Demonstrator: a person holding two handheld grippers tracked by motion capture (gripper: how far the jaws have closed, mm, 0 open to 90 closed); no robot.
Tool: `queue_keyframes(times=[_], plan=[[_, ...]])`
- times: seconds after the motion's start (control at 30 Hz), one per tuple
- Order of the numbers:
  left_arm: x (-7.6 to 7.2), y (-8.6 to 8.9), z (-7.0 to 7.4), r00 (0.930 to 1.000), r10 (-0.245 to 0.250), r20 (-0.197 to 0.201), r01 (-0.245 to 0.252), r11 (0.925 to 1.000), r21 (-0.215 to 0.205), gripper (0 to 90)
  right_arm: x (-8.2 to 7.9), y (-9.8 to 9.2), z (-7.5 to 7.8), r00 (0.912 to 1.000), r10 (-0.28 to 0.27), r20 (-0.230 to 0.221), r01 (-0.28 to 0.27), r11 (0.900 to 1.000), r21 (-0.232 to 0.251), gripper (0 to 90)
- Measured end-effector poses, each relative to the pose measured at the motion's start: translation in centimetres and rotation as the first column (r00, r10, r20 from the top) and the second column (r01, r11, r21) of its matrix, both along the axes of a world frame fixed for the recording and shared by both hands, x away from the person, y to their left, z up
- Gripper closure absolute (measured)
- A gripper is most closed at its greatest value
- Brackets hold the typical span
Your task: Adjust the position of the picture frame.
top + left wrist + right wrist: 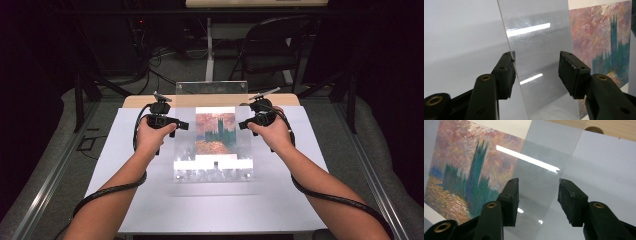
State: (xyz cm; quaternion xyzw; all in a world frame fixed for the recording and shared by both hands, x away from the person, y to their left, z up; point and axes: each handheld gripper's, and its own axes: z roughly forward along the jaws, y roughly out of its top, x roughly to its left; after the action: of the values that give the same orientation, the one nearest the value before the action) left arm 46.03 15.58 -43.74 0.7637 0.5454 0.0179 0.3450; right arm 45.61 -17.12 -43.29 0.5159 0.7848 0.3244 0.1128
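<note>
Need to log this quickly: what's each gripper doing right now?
Left gripper: open, jaws astride the left edge of the clear acrylic sheet, pads not pressing.
Right gripper: open, jaws astride the sheet's right edge, not gripping.

Black tongs [536,71], brass-coloured screws; black ribbed cables; grey three-cornered plates; bare forearms.

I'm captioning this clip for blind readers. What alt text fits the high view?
A person's two hands hold a left gripper and a right gripper at opposite side edges of a clear acrylic sheet tilted over a painted print on a white table.
</note>
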Motion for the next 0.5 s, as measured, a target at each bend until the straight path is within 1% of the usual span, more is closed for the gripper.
queue_keyframes(times=[0.23, 0.33, 0.4, 0.5], plan=[[-1.5, 0.3, 0.8, 0.9991, -0.018, 0.039, 0.018, 0.9998, 0.004, 51.6, -1.6, -0.1, 0.8, 0.9986, 0.027, 0.045, -0.026, 0.999, -0.028, 55.0], [-2.1, 0.2, 1.1, 0.9983, -0.023, 0.053, 0.022, 0.9996, 0.017, 52.3, -2.2, -0.1, 1.1, 0.9979, 0.027, 0.058, -0.025, 0.999, -0.036, 56.5], [-2.5, 0.2, 1.3, 0.9977, -0.030, 0.061, 0.029, 0.9993, 0.022, 52.9, -2.6, -0.2, 1.4, 0.9975, 0.028, 0.065, -0.026, 0.999, -0.036, 58.2], [-3.0, 0.5, 1.5, 0.9967, -0.035, 0.072, 0.035, 0.9993, 0.012, 54.7, -3.1, -0.4, 1.6, 0.9973, 0.026, 0.068, -0.025, 0.999, -0.023, 60.9]])
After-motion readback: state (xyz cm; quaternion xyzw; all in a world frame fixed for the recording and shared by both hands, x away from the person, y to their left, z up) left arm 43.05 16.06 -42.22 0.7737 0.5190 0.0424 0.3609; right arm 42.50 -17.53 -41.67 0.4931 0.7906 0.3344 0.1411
